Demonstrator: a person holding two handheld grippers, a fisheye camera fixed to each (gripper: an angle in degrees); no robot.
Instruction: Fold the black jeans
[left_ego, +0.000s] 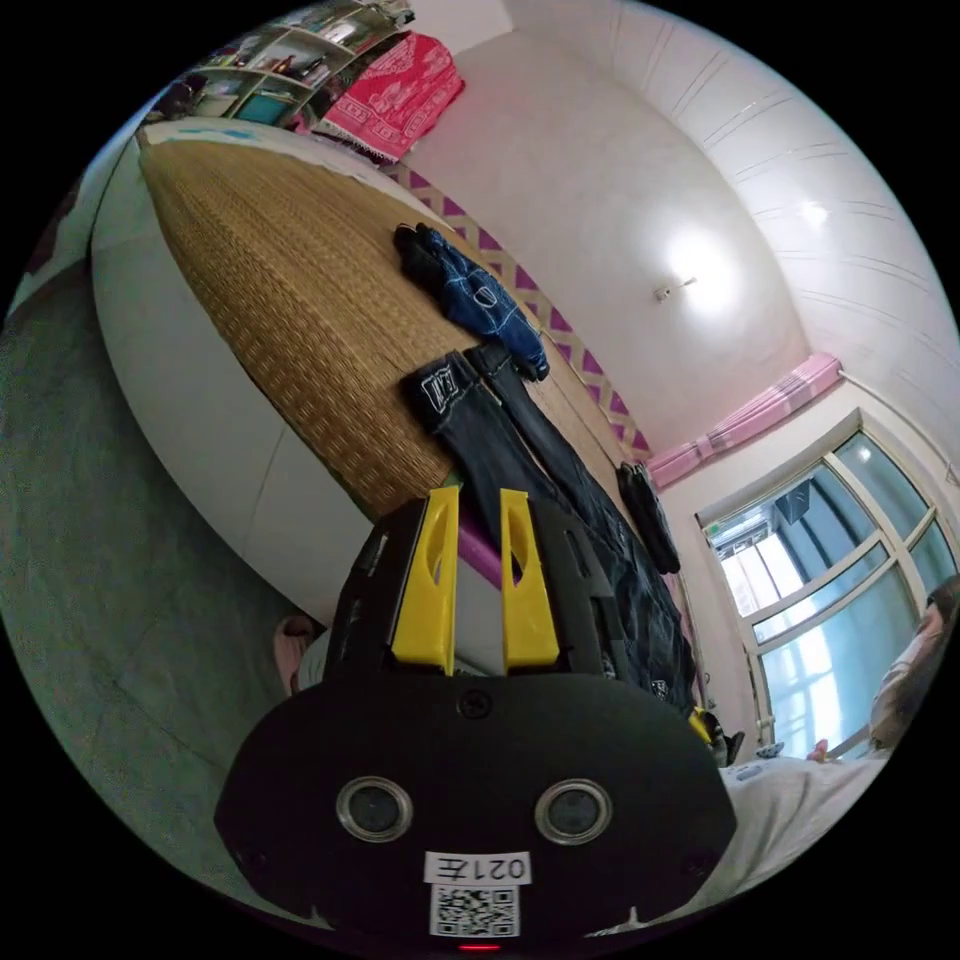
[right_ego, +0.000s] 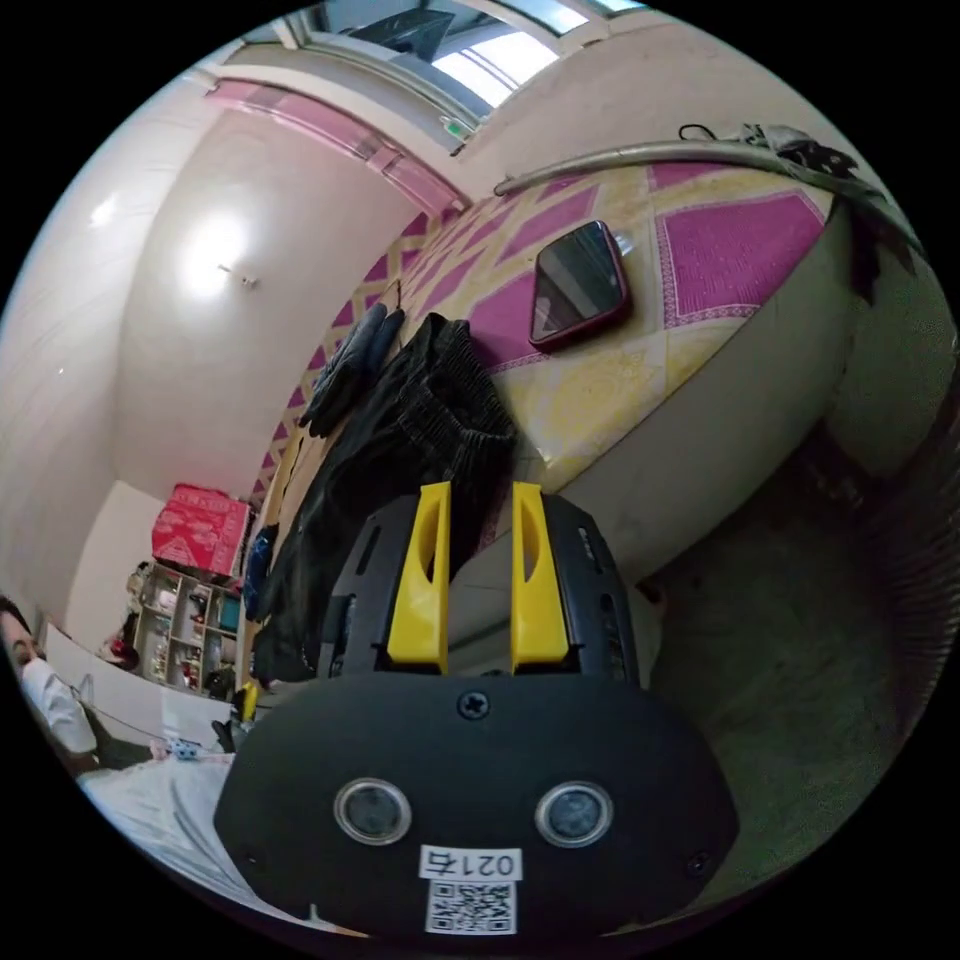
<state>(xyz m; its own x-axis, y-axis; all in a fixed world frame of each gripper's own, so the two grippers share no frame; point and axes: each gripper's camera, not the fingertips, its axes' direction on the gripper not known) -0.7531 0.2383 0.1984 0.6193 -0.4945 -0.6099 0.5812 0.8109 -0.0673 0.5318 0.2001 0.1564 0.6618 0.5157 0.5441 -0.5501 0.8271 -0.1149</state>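
Black jeans (left_ego: 560, 470) lie stretched along the near edge of a bed covered by a woven straw-coloured mat (left_ego: 290, 300) in the left gripper view. Their hems, one with a white patch, point up the mat, and the rest runs down behind the left gripper (left_ego: 478, 500), so the waist end is partly hidden by its black body. The two yellow jaws stand apart with a clear gap between them and nothing in it; they hang just off the bed's edge, not touching the jeans. Beyond the hems lies a crumpled blue denim garment with white stitching (left_ego: 480, 295), and farther along the bed a small dark folded item (left_ego: 650, 515) that is too distorted to identify. A red patterned cloth (left_ego: 400, 90) hangs over shelves at the far end. At the frame's rim, part of a person in a light top (left_ego: 800, 800) is cut off.

In the right gripper view the jeans (right_ego: 400, 450) appear from the other end, the gathered waistband near the bed's edge on a pink-and-yellow patterned sheet (right_ego: 620, 360). The lower part of the jeans is hidden behind the right gripper (right_ego: 478, 505), whose yellow jaws are likewise spread and empty. A dark phone in a red case (right_ego: 580, 285) lies on the sheet, well apart from the jeans.
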